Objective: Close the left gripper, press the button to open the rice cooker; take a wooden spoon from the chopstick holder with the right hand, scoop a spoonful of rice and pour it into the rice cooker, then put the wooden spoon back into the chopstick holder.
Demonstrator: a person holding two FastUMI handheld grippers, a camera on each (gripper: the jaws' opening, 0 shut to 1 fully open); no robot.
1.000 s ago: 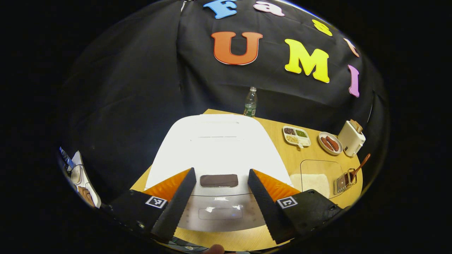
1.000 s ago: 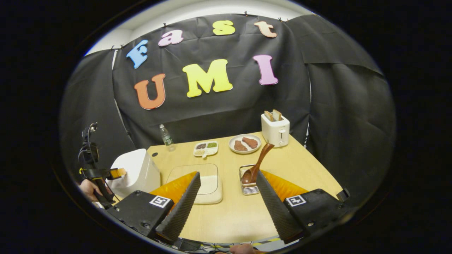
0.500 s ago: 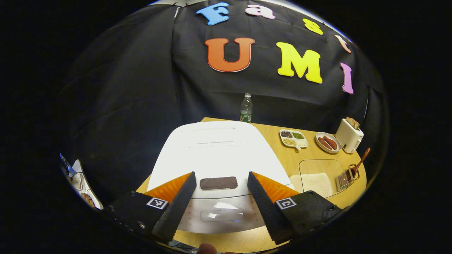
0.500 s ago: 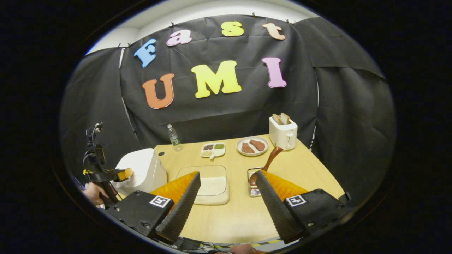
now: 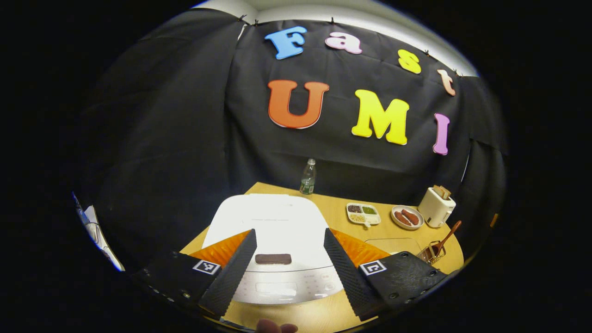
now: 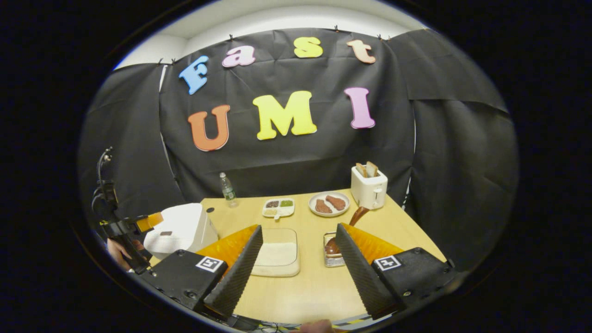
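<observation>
The white rice cooker stands with its lid down at the table's near left; its dark button faces me on the front. My left gripper hovers open above and in front of it, the button showing between its fingers without contact. In the right gripper view the left gripper hangs beside the cooker. The wooden spoon leans in the wire chopstick holder. My right gripper is open and holds nothing, short of the clear rice tray and the holder.
At the back stand a water bottle, a divided dish of grains, a plate of meat and a white toaster. The table's front edge lies just under my right gripper. A hand holds the left gripper.
My left gripper has drawn back and tilted up from the cooker, which now looks smaller and lower. The right gripper has retreated slightly. Both stay open.
</observation>
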